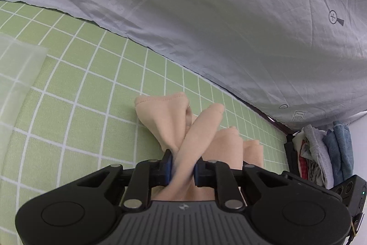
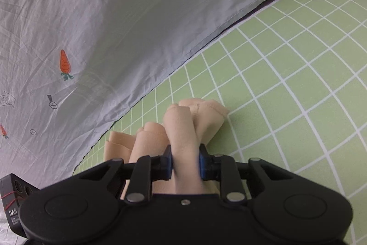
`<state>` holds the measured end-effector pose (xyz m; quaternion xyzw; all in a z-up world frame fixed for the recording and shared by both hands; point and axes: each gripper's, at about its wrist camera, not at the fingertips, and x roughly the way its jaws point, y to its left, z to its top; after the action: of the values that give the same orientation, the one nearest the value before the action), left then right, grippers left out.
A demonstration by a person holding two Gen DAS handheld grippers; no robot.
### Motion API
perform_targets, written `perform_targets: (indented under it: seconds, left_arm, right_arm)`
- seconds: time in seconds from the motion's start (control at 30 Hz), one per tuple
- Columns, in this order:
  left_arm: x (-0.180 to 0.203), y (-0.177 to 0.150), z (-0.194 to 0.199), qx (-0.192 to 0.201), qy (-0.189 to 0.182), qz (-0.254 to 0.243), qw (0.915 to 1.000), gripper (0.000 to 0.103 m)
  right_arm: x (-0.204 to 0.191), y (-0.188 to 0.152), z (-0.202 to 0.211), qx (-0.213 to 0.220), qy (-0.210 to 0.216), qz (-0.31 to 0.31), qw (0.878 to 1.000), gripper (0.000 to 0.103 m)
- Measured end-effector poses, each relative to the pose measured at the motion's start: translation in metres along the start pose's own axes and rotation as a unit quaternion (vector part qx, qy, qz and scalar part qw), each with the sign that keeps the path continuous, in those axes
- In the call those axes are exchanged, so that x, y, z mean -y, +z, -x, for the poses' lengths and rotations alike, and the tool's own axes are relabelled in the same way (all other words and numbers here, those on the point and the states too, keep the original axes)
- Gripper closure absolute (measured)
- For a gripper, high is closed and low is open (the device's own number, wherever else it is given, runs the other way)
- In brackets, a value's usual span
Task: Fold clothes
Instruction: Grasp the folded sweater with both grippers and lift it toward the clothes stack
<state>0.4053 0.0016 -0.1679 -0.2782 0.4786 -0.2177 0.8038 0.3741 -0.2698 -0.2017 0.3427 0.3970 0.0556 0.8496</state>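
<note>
A peach-coloured garment (image 1: 174,123) lies bunched on the green checked mat (image 1: 80,88). My left gripper (image 1: 182,167) is shut on a fold of it, and the cloth runs up between the blue pads (image 1: 168,168). The same peach garment (image 2: 183,123) shows in the right wrist view, where my right gripper (image 2: 185,162) is shut on another thick fold. Loose ends of the cloth spill forward onto the green mat (image 2: 298,84) beyond both grippers. How the rest of the garment lies beneath the grippers is hidden.
A grey sheet (image 1: 229,15) printed with carrots lies along the far side of the mat; the same grey sheet (image 2: 91,26) fills the right wrist view's left. A pile of mixed clothes (image 1: 321,153) sits at the right. A translucent plastic sheet (image 1: 16,61) lies at the left.
</note>
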Motion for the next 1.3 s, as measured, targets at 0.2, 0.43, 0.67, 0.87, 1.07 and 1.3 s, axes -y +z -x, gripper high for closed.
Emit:
perform_targets:
  seconds: [0.2,0.43,0.67,0.87,1.07,1.3]
  left_arm:
    - [0.037,-0.047,0.05,0.003,-0.049,0.017,0.9986,0.085]
    - [0.08,-0.112,0.055,-0.06,-0.105,-0.005,0.9927,0.085]
    - [0.143,-0.179,0.015,-0.14,-0.15,-0.015,0.9785,0.085]
    - [0.245,-0.259,-0.038,-0.162,-0.168,-0.037,0.9717,0.085]
    - [0.331,-0.314,-0.098,-0.198,-0.146,0.053,0.9678,0.086]
    - [0.444,-0.293,-0.105,-0.232,-0.103,0.079,0.9641,0.087]
  right_arm:
    - [0.002,-0.034,0.088,0.032,-0.005,0.006,0.999,0.082]
    - [0.017,-0.067,0.2,0.082,-0.053,-0.016,0.995,0.082]
    - [0.067,-0.085,0.292,0.111,-0.134,-0.016,0.985,0.082]
    - [0.151,-0.063,0.362,0.12,-0.153,-0.017,0.981,0.082]
    - [0.237,0.008,0.417,0.047,-0.159,0.043,0.985,0.082]
    - [0.249,0.117,0.481,-0.061,-0.149,0.08,0.984,0.083]
